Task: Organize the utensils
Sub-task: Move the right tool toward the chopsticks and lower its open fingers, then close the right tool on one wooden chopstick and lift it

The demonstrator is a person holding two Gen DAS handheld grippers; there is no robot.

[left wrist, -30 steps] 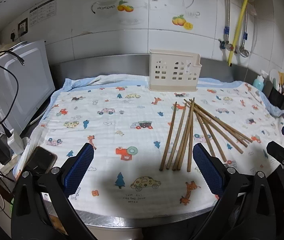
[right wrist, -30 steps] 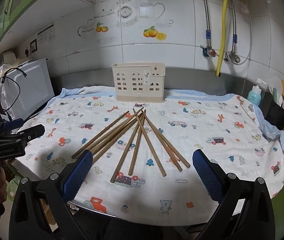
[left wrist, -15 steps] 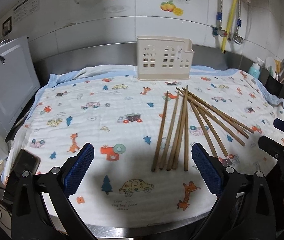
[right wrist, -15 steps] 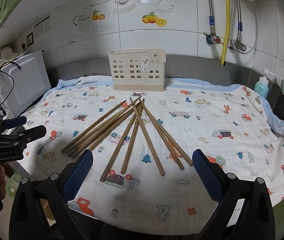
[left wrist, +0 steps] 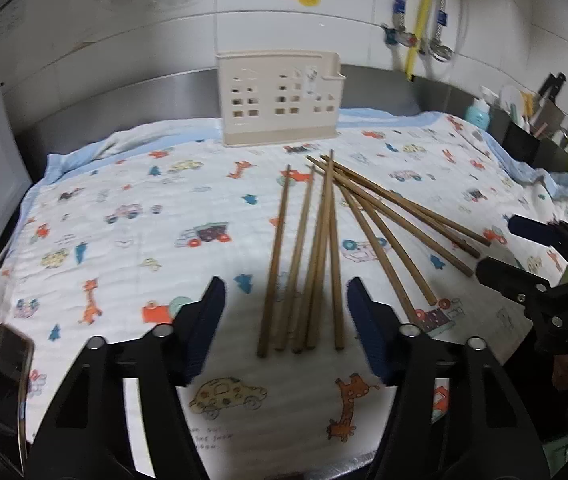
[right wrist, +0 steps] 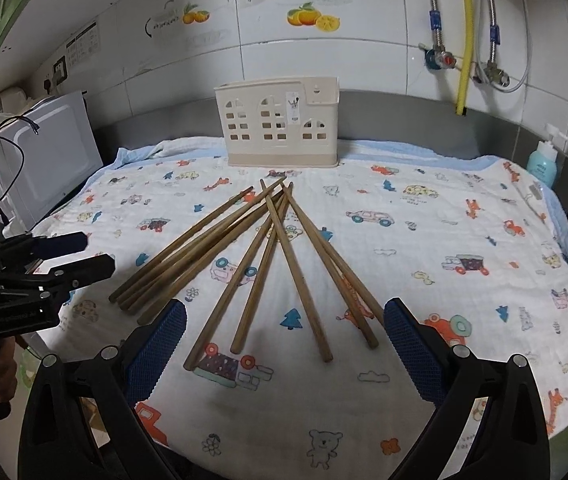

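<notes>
The chopsticks [left wrist: 315, 256] lie loose on the printed cloth [left wrist: 124, 216] that covers the desk, fanned out so that their far tips meet near the cream holder [left wrist: 280, 100] standing upright at the back by the wall. None is in the holder yet, so the sorting looks barely begun.

The left tongs [left wrist: 285, 320] hang just over the near ends of the left-hand bunch, about five sticks lying close together. Those sticks run almost straight away from the tongs toward the holder, so their long axis lines up with the way the tongs point, and the near ends sit between the two blue pads. The jaws are closing, about half shut, but the pads do not yet press on any stick and nothing is held.

The right tongs [right wrist: 284, 344] stand wide open and empty above the near ends of the right-hand sticks, which splay apart rather than lying together.

For the left bunch the left tongs are plainly nearer. A clean pinch probably needs the pads lowered to the cloth.
</notes>
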